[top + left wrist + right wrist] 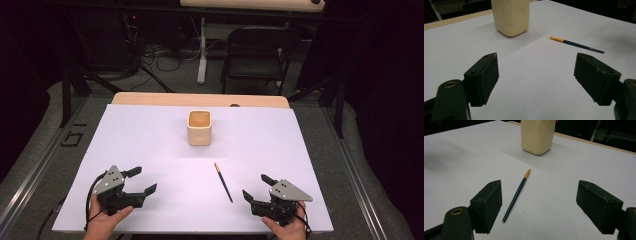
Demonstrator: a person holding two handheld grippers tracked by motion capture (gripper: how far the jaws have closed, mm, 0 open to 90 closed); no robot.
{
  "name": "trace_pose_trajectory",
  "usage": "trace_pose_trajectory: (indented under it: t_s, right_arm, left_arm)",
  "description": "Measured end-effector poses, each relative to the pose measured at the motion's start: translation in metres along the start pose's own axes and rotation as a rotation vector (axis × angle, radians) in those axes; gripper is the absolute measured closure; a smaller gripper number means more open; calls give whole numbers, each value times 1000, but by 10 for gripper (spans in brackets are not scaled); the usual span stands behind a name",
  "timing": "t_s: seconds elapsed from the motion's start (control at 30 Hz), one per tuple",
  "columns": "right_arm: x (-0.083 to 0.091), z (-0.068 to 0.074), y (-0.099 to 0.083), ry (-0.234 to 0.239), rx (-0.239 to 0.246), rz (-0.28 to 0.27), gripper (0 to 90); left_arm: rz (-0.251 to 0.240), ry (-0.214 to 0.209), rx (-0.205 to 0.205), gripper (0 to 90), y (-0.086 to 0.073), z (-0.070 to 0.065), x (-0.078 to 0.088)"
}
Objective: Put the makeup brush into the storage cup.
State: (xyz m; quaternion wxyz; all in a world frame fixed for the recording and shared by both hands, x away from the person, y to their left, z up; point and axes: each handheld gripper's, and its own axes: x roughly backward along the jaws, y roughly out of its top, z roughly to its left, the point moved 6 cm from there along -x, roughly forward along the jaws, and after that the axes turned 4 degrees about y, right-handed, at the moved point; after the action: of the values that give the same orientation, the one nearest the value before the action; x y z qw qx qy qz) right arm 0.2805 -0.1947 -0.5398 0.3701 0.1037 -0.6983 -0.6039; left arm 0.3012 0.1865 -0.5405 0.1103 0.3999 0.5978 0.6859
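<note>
The right gripper (254, 187) rests low at the near right corner of the table, its two black jaws standing wide apart and holding nothing. The left gripper (141, 180) sits in the same way at the near left corner, jaws fully spread and empty. This looks like a ready position, because both point inward to the work.

Just beside the right gripper, toward the middle, lies the thin dark pencil with a golden end (223, 181), flat on the white table sheet (150, 140), its golden end turned to the far side. I judge that this gripper is nearest to take it. Farther away, near the centre, stands the cream square cup (199, 128), upright and open on top, probably to receive the pencil.
</note>
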Motion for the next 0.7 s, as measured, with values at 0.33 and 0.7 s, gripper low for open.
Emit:
trace_pose_trajectory:
  t_s: [0.33,0.7]
  right_arm:
    - [-6,-1,-4,0,5,46,227]
    - [-13,-3,-5,-7,3,123,252]
  left_arm:
    - [24,5,15,217,-1,2,0]
    - [64,23,30,218,-5,5,4]
